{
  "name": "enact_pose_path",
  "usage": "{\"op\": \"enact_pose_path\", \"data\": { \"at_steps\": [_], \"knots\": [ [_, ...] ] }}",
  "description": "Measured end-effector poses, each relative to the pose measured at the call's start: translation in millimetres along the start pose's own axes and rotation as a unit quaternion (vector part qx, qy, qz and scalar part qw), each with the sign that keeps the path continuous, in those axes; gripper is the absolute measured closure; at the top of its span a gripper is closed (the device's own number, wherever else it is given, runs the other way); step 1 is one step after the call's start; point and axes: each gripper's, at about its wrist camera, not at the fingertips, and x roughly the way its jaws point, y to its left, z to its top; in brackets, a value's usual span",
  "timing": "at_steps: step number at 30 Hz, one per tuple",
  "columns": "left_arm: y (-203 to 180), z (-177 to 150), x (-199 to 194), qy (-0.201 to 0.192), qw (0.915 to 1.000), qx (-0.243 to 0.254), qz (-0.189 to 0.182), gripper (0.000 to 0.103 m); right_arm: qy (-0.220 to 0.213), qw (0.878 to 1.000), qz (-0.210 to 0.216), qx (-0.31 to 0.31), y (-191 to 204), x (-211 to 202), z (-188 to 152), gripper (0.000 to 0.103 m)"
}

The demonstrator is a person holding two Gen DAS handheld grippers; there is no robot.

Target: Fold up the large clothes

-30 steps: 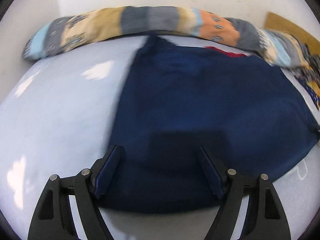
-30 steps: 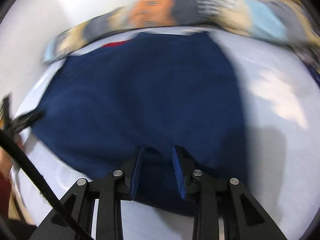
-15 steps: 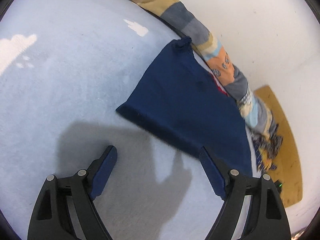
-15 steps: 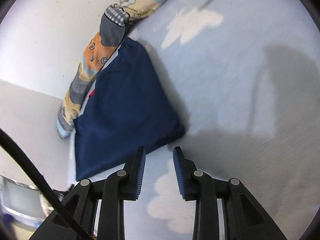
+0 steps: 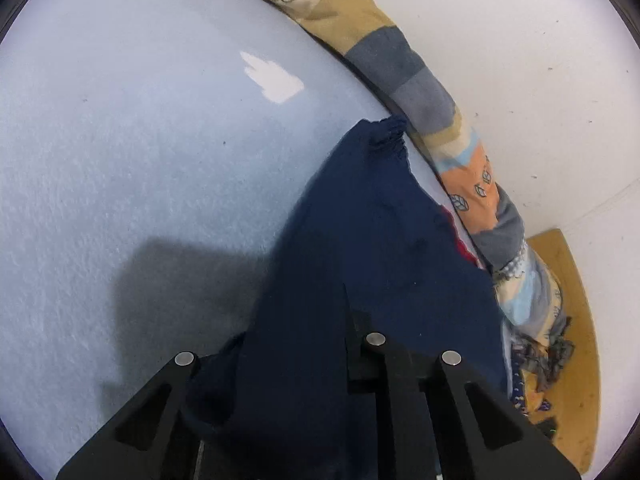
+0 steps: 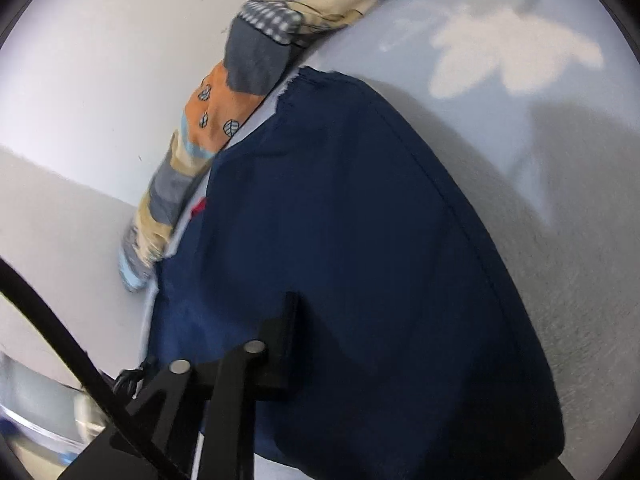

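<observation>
Since half a second back both grippers have dropped from the bare sheet onto the navy garment (image 5: 372, 248), which now drapes over their fingers. Left gripper (image 5: 340, 320): jaws closing, cloth bunched between them. Right gripper (image 6: 292, 320): jaws closing, cloth between them too, one finger buried under it. Garment lies on the pale blue bed sheet (image 5: 120, 160), far edge touching the patterned bolster (image 5: 400, 64). Its body runs straight ahead of both tools, toward the bolster; neither hand looks nearer.
</observation>
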Motion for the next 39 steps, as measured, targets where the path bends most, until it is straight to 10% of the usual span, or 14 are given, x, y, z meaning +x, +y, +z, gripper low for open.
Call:
{"op": "enact_pose_path", "data": {
  "at_steps": [9, 17, 19, 23, 29, 33, 39],
  "knots": [
    [-19.7, -32.4, -59.3, -0.002, 0.9963, 0.086, -0.005, 0.091, -0.024, 0.996, -0.002, -0.089, 36.5, -59.9, -17.4, 0.092],
    [16.0, -112.4, -117.7, 0.062, 0.9886, 0.137, 0.005, 0.076, 0.050, 0.994, -0.026, -0.090, -1.0, -123.9, -77.7, 0.088],
    [28.8, -121.6, -137.0, 0.049, 0.9887, 0.141, 0.014, 0.064, 0.075, 0.993, -0.071, -0.059, -22.0, -128.5, -85.8, 0.071],
    [25.4, -121.6, -187.0, -0.015, 0.9788, 0.195, 0.061, 0.060, 0.043, 0.994, -0.094, -0.019, -37.9, -171.0, -91.4, 0.071],
    [-61.5, -115.3, -220.5, -0.079, 0.9423, 0.317, 0.075, 0.058, -0.024, 0.969, -0.182, -0.163, 49.7, -194.4, -100.4, 0.069],
    [-146.0, -139.9, -215.7, -0.104, 0.9152, 0.386, 0.050, 0.029, -0.081, 0.942, -0.190, -0.263, 130.2, -192.4, -119.6, 0.064],
    [-218.2, -168.8, -144.7, -0.043, 0.9210, 0.385, 0.043, 0.029, -0.071, 0.947, -0.146, -0.276, 178.1, -143.8, -127.9, 0.042]
  ]
}}
